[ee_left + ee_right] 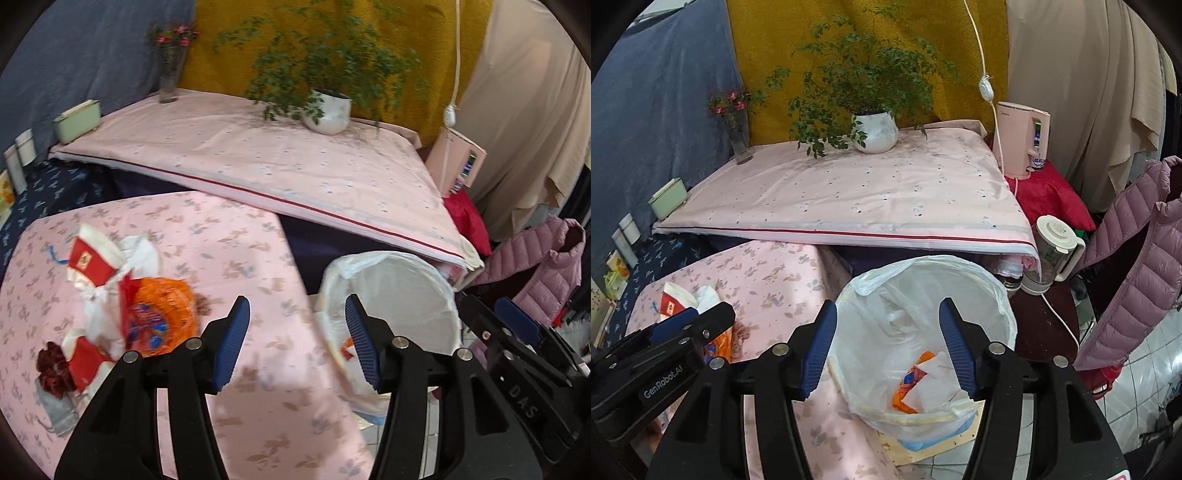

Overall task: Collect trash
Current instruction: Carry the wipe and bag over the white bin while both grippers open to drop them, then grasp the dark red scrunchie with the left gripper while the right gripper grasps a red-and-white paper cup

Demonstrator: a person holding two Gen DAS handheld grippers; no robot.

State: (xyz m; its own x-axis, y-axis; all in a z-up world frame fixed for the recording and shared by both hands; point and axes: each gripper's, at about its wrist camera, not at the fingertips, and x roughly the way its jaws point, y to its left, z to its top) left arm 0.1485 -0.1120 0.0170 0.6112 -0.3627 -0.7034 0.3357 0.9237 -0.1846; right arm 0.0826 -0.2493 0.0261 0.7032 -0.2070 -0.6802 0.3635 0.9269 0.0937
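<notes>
Both grippers hung open and empty over the bin: the right gripper (888, 347) sat square above the lined bin (1004, 295), where an orange wrapper (905, 384) and white paper already lay at the bottom. The left gripper (295, 343) straddled the table edge, its jaws apart with nothing between them. The rest of the trash lay on the table (229, 236) to its left: an orange packet (162, 317), red-and-white cartons (92, 262), crumpled white paper (142, 254) and a dark red scrap (53, 369). The left one was plainly nearer that heap, so the next reach looked like a swing left. The heap ran near to far. On the tools "GenRobot.AI" and "DAS" could be read; the carton's mark was too blurred.
</notes>
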